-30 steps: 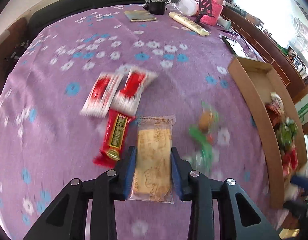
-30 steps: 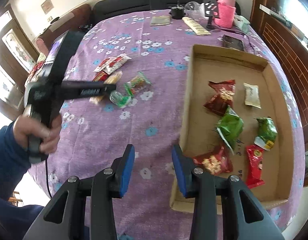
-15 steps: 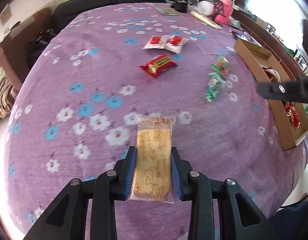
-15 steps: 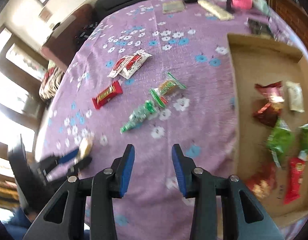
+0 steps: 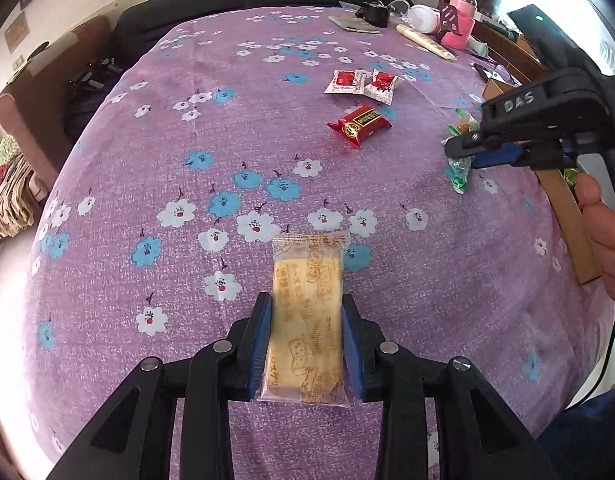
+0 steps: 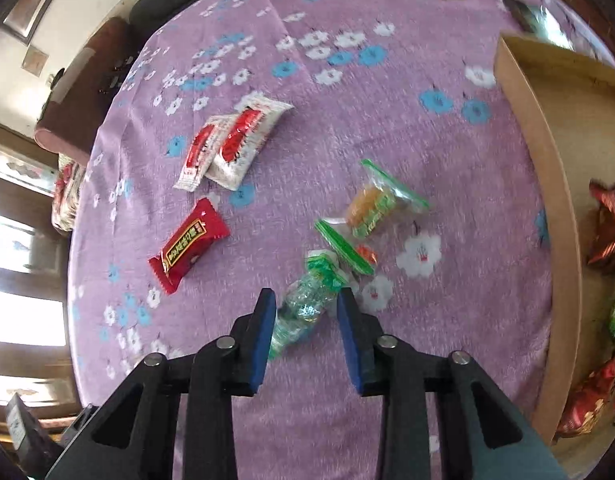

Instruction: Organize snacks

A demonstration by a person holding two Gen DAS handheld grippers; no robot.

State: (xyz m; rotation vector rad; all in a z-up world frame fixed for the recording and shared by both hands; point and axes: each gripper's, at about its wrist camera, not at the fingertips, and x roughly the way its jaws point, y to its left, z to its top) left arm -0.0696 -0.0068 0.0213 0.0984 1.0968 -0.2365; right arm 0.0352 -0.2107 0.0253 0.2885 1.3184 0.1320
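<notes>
The biscuit packet point(image 5: 305, 320) is pinched lengthwise between the blue pads of the left gripper point(image 5: 306, 346), its clear wrapper pressed on both long sides and its far end sticking out past the fingertips above the purple flowered cloth point(image 5: 227, 128).

The right gripper point(image 6: 306, 336) is pointed down at the green candy packet point(image 6: 307, 308), which lies on the cloth between the two fingers. The jaws are closing — the left pad seems to be at the wrapper's edge, while a gap is seen on the right side, so no firm pinch can be told yet. The picture is somewhat blurred.

Just beyond the fingertips, a green-edged bag of orange sweets point(image 6: 371, 210) is touching the far end of the green packet. Further left lie a red wrapped bar point(image 6: 189, 246) and two white-and-red sachets point(image 6: 233, 144), overlapped side by side — all well apart from the pads.

To the right, the cardboard tray point(image 6: 547, 184) is set on the cloth with red and green snack bags inside; its near wall stands between the loose snacks and the tray floor.

In the left wrist view, the right gripper is seen in a hand point(image 5: 607, 232) above the green packet.
</notes>
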